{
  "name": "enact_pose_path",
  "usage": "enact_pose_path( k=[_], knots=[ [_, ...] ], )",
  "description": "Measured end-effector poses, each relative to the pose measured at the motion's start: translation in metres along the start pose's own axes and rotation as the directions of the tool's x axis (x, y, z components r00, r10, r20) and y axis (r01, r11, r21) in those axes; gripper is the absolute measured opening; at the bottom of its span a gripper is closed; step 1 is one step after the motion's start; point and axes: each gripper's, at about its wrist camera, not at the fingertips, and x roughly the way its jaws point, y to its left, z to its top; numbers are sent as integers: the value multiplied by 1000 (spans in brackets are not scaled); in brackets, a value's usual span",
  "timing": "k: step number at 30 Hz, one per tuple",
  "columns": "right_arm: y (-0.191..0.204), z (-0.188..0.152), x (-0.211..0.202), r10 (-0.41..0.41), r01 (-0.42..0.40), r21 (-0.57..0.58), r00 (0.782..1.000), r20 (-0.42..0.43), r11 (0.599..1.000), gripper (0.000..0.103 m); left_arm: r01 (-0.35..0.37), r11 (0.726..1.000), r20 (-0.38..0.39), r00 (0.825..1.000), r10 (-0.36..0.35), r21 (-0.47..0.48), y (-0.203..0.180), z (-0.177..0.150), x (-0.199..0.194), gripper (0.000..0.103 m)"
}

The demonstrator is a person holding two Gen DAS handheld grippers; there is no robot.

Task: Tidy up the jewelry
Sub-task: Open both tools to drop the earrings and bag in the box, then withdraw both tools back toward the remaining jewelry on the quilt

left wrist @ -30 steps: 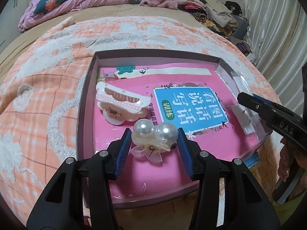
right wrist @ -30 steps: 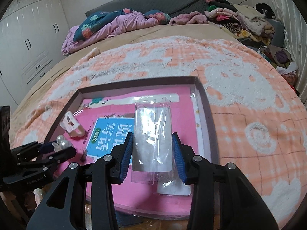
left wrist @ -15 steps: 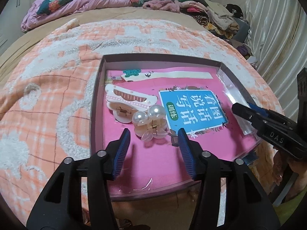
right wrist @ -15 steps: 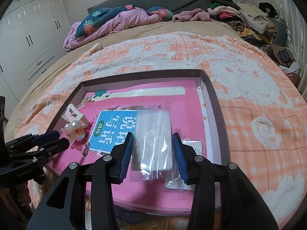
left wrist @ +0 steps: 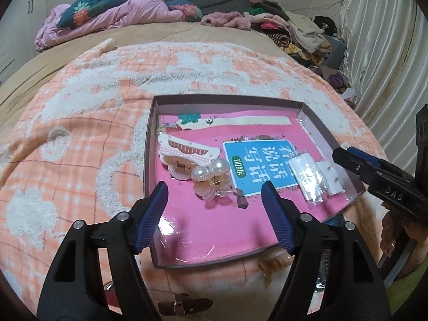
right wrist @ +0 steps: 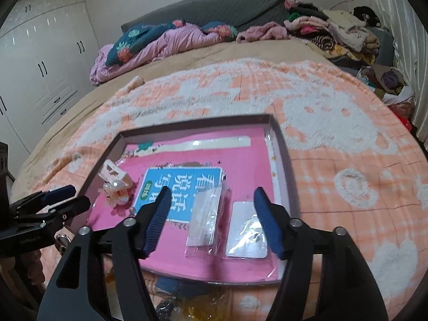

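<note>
Pearl hair clip (left wrist: 211,178) lies inside the shallow tray (left wrist: 148,144), toward its left wall, on the pink book cover that lines the tray floor. Two round pearls top its clear petal-shaped body, and it touches the larger cream and pink claw clip (left wrist: 184,153) just behind it, nearer the tray's far left corner. Toward the tray's right wall rest two clear plastic sleeves side by side: one (right wrist: 204,219) partly overlaps the blue title panel (left wrist: 256,165) of the book, and the other (right wrist: 247,230) lies flat just beside it, closer to the right wall.

At the tray's near edge, the left gripper (left wrist: 215,216) hovers with its blue-padded fingers spread wide and nothing between them; the pearl clip sits just beyond the tips. Over the near right part of the tray, the right gripper (right wrist: 211,220) hangs with its fingers equally spread, framing both sleeves without touching them.

Under the tray is an orange and white checked fleece blanket (left wrist: 88,112) spread over a bed, with bundled bedding (right wrist: 160,40) and a heap of clothes (right wrist: 334,32) along the bed's far edge.
</note>
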Motion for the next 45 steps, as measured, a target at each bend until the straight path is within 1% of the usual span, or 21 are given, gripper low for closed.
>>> enact_pose_path(
  k=[1, 3, 5, 7, 8, 10, 17, 26, 29, 36, 45],
  knots=[
    [0, 1, -4, -1, 1, 4, 1000, 11, 1000, 75, -1, 1000, 8, 1000, 1, 0, 0, 0, -3, 69],
    [-2, 3, -15, 3, -3, 10, 999, 41, 1000, 79, -3, 1000, 23, 1000, 3, 3, -1, 1, -10, 73],
    [-2, 5, -24, 2, -2, 7, 998, 59, 1000, 80, -10, 1000, 38, 999, 10, 5, -2, 2, -16, 80],
    [-2, 6, -34, -7, 7, 3, 996, 84, 1000, 84, -17, 1000, 52, 999, 16, 6, -4, 3, -21, 82],
    [-2, 6, -38, -9, 9, 3, 996, 94, 1000, 85, -19, 1000, 61, 998, 18, 3, -4, 4, -25, 87],
    [-3, 7, -48, -10, 10, 8, 993, 117, 1000, 89, -21, 1000, 73, 997, 21, -1, -4, 6, -30, 93],
    [-1, 8, -74, 5, -7, 13, 986, 166, 1000, 89, -37, 999, 122, 992, 36, 6, -10, 5, -53, 93],
    [1, 3, -108, 23, -27, 15, 977, 212, 1000, 89, -27, 1000, 154, 988, 24, 15, -16, 4, -73, 93],
    [3, 0, -116, 23, -25, 10, 975, 220, 1000, 90, -14, 1000, 161, 987, 11, 13, -16, 2, -80, 93],
    [9, -7, -134, 22, -19, -14, 973, 230, 1000, 91, -14, 1000, 189, 982, 11, 14, -15, -4, -100, 93],
    [12, -15, -146, 25, -19, -28, 974, 227, 999, 91, -33, 999, 197, 980, 34, -7, -6, -15, -119, 93]
  ],
)
